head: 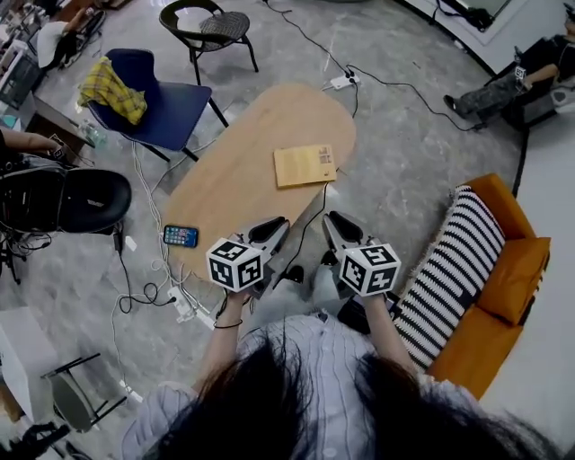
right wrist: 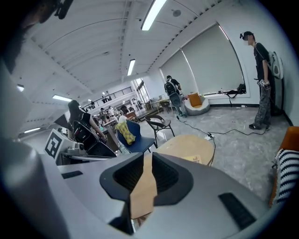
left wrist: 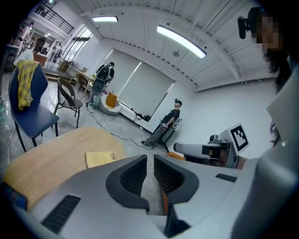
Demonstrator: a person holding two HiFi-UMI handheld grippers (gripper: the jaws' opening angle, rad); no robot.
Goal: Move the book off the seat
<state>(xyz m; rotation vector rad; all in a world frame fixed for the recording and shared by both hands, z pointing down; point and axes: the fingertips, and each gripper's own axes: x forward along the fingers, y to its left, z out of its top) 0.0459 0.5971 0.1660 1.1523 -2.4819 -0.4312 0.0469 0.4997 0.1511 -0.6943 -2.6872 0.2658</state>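
A tan book (head: 305,165) lies flat on the oval wooden table (head: 235,171), towards its far end. In the left gripper view the book (left wrist: 102,158) shows on the tabletop left of the jaws, and in the right gripper view the book (right wrist: 196,159) is a small patch beyond the jaws. Both grippers are held close to the person's body over the table's near end, well short of the book. The left gripper (head: 268,231) (left wrist: 150,161) is shut and holds nothing. The right gripper (head: 339,228) (right wrist: 147,161) has its jaws nearly together with nothing between them.
An orange sofa (head: 505,274) with a striped cushion (head: 454,260) stands at the right. A phone (head: 181,235) lies on the table's near left edge. A blue chair (head: 166,112) with a yellow cloth (head: 111,90) and a black chair (head: 211,27) stand beyond. Cables (head: 148,269) cross the floor.
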